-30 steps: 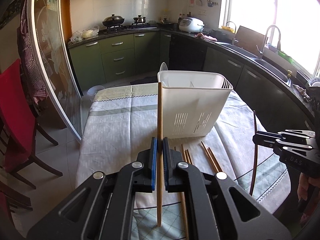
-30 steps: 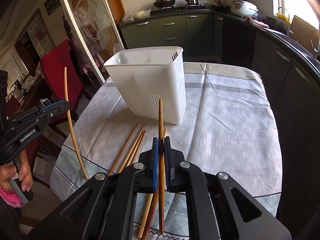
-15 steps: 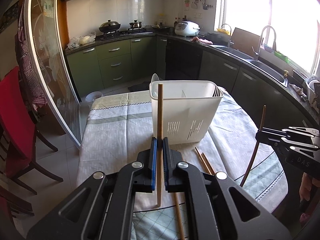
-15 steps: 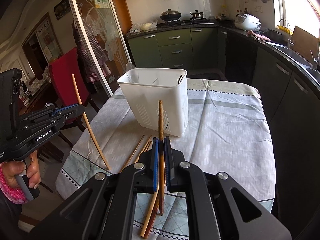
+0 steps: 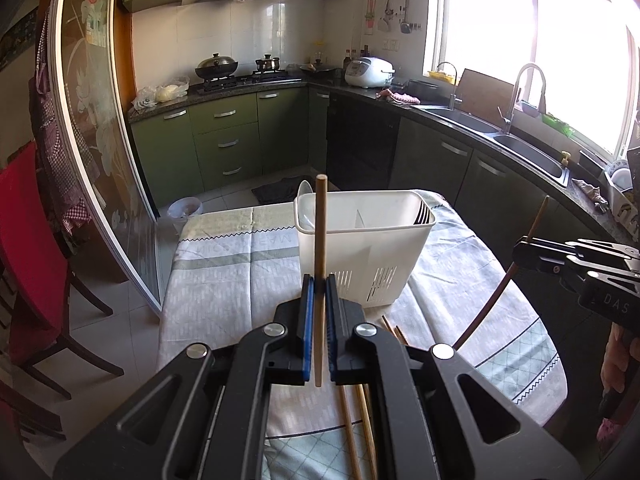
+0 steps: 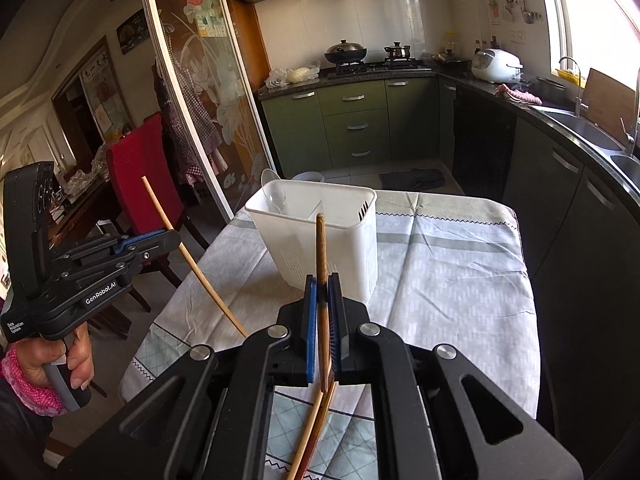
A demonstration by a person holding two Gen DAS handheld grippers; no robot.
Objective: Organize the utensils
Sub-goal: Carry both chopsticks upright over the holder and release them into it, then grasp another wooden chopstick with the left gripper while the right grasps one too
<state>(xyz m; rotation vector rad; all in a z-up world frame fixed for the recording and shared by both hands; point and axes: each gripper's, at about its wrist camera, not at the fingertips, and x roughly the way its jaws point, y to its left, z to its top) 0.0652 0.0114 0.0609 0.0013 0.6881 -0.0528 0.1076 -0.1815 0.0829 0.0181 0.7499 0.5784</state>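
Chopsticks both lifted, one per claw. Left gripper (image 5: 316, 308) clamped on pale chopstick (image 5: 320, 240); right gripper (image 6: 322, 304) clamped on dark chopstick (image 6: 322, 256). White caddy (image 5: 360, 256) stands at 12 o'clock of each claw, near, on tablecloth (image 5: 224, 264). Advice: carry stick above rim, keep upright, lower tip into open compartment, then release. Loose chopsticks (image 5: 356, 420) at 6 o'clock, on cloth.

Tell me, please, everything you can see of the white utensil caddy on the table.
The white utensil caddy is an open-topped rectangular bin, apparently plastic, with a rolled rim, inner dividers and slotted vents near its base and at one upper corner. It stands upright on the cloth-covered table. A pale spoon rises from one end compartment and dark tines show at the other. No hand-held gripper touches it; loose chopsticks lie in front of it.
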